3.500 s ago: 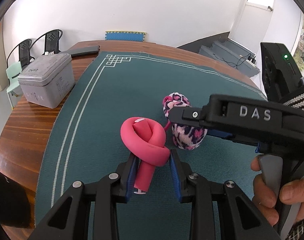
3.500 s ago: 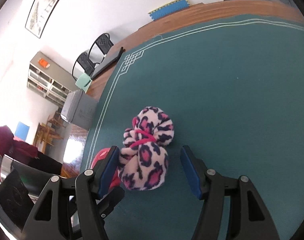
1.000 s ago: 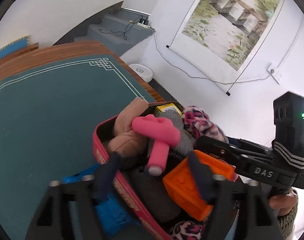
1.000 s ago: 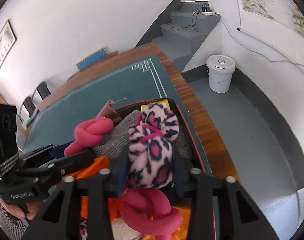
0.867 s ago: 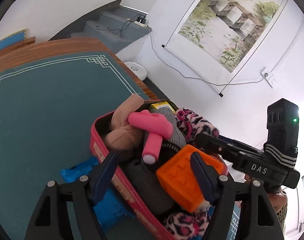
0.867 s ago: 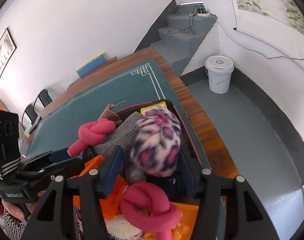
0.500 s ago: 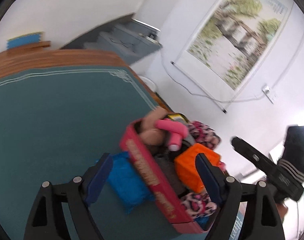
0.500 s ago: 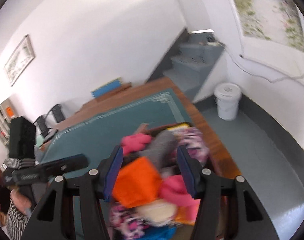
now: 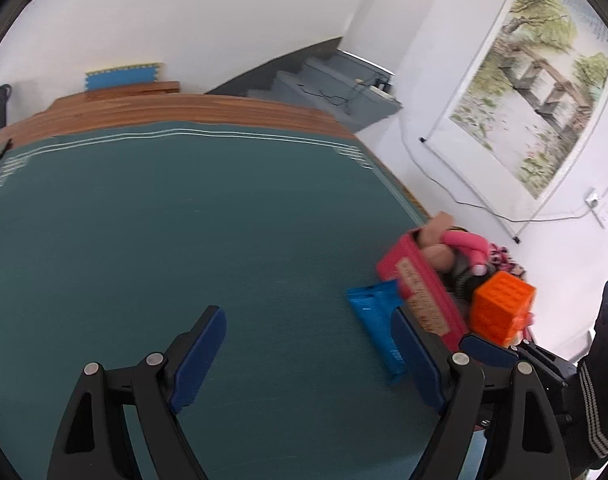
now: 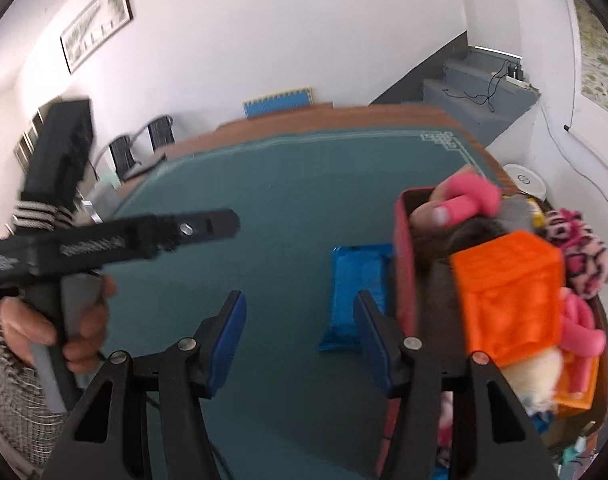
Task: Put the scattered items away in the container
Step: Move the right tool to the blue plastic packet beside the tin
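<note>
A red container (image 10: pixel 404 264) stands at the right edge of the green mat (image 10: pixel 263 208), piled full. In it lie a pink knotted foam tube (image 10: pixel 470 196), a leopard-print pouch (image 10: pixel 580 256) and an orange block (image 10: pixel 508 296). A blue packet (image 10: pixel 358 284) lies flat on the mat against the container's left wall. My right gripper (image 10: pixel 299 340) is open and empty over the mat, left of the container. My left gripper (image 9: pixel 308 356) is wide open over bare mat, with the container (image 9: pixel 420 292) and packet (image 9: pixel 378 324) to its right.
The wooden table rim (image 9: pixel 183 104) runs around the mat, and the container sits close to its right edge. A white round object (image 10: pixel 524 180) lies on the floor beyond. A hand (image 10: pixel 63 320) holds the left gripper at the left. Chairs (image 10: pixel 159 132) stand behind.
Both grippers let go of the pink foam knot and the leopard pouch in the container. Both have drawn back to the left over the mat with empty jaws.
</note>
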The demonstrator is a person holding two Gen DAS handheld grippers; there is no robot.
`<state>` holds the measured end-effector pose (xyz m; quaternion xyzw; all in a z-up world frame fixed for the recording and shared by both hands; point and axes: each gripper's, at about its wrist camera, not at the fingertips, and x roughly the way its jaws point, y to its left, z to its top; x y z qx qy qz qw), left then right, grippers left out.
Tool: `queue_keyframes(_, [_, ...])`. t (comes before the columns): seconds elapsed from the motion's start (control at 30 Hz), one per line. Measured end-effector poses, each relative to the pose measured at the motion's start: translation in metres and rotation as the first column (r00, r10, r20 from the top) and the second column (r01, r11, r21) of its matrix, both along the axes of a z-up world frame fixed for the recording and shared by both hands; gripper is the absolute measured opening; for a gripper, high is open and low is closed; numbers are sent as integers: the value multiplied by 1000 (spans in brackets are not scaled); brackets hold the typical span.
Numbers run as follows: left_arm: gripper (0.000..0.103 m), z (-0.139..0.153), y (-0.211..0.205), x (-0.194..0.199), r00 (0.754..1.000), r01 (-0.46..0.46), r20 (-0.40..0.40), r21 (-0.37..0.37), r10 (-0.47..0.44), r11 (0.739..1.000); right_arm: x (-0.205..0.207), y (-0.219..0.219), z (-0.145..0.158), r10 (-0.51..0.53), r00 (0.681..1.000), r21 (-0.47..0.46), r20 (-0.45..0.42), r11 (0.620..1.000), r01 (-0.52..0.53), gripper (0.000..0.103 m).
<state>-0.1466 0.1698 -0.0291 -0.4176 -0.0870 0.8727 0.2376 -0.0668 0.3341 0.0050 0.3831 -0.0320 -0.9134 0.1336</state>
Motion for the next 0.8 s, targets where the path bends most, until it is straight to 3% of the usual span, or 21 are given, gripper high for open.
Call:
queue_keyframes(0.3, [86, -21, -20, -4, 998, -12, 55, 3, 11, 1000, -37, -22, -40, -125, 991, 196, 40, 974, 115, 60])
queue_keyframes(0.63, [86, -20, -15, -4, 998, -2, 60, 4, 2, 1000, -35, -11, -35, -137, 990, 219, 16, 967, 130, 62])
queue_keyframes(0.8, [86, -21, -12, -3, 998, 2, 64, 1, -2, 1000, -38, -25, -42, -124, 992, 347, 38, 932, 103, 67])
